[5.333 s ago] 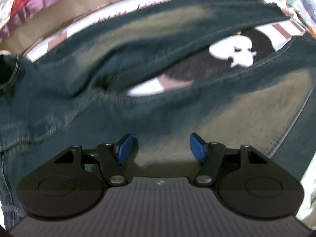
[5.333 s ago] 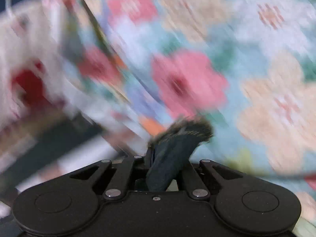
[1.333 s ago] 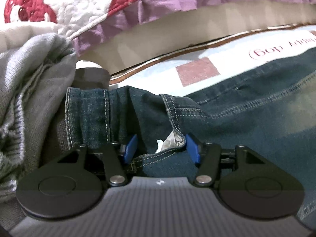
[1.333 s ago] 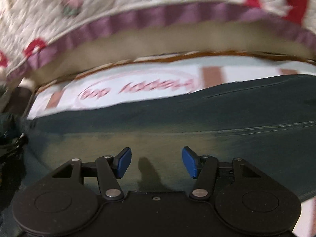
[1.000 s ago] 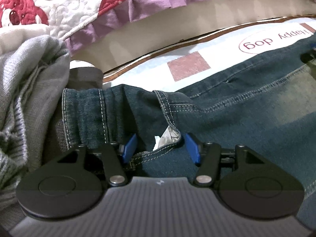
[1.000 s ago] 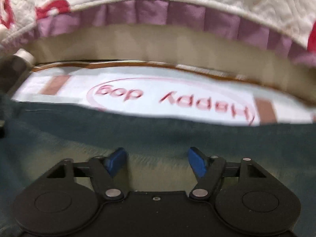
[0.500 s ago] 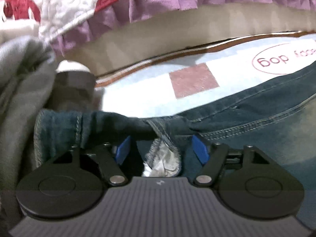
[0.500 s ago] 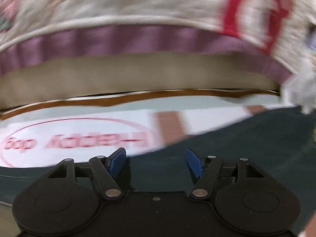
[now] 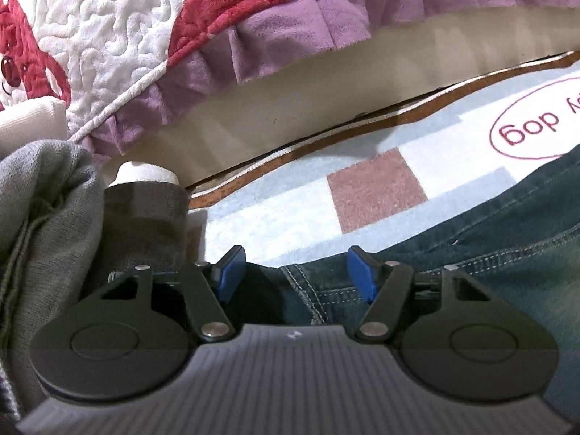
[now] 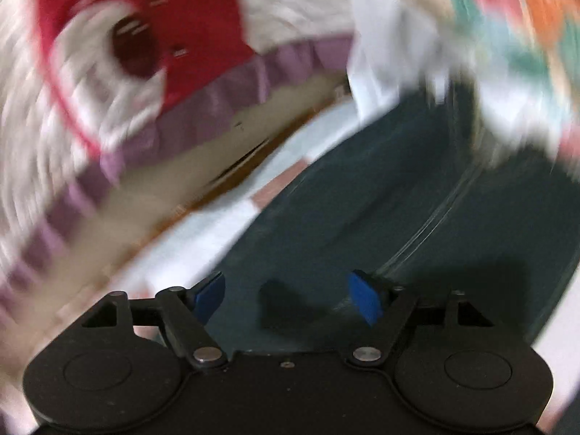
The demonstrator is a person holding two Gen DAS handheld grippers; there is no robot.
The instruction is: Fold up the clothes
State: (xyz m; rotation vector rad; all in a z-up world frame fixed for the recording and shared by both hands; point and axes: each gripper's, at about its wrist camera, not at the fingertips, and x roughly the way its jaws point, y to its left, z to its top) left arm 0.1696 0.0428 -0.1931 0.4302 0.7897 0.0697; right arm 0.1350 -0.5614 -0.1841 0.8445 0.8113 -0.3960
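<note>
Dark blue jeans (image 9: 507, 272) lie spread on a printed mat (image 9: 290, 210). In the left wrist view their stitched waistband edge sits between the fingers of my left gripper (image 9: 295, 275). Its jaws are closing, but the blue pads (image 9: 232, 272) stand apart from the denim. The right wrist view is heavily blurred and tilted. There my right gripper (image 10: 286, 297) hovers over a flat stretch of the jeans (image 10: 362, 199). Its jaws are opening and nothing is between them.
A grey knit garment (image 9: 36, 217) is heaped at the left beside a dark roll with a white top (image 9: 145, 210). A white and red quilt with a purple frill (image 9: 290, 36) hangs over the mat's far edge. White cloth (image 10: 380, 54) and floral fabric (image 10: 525, 36) lie beyond the jeans.
My left gripper slid forward over the waistband, hiding the white pocket lining beneath it. My right gripper swept along the jeans and rolled, so its view now tilts and blurs.
</note>
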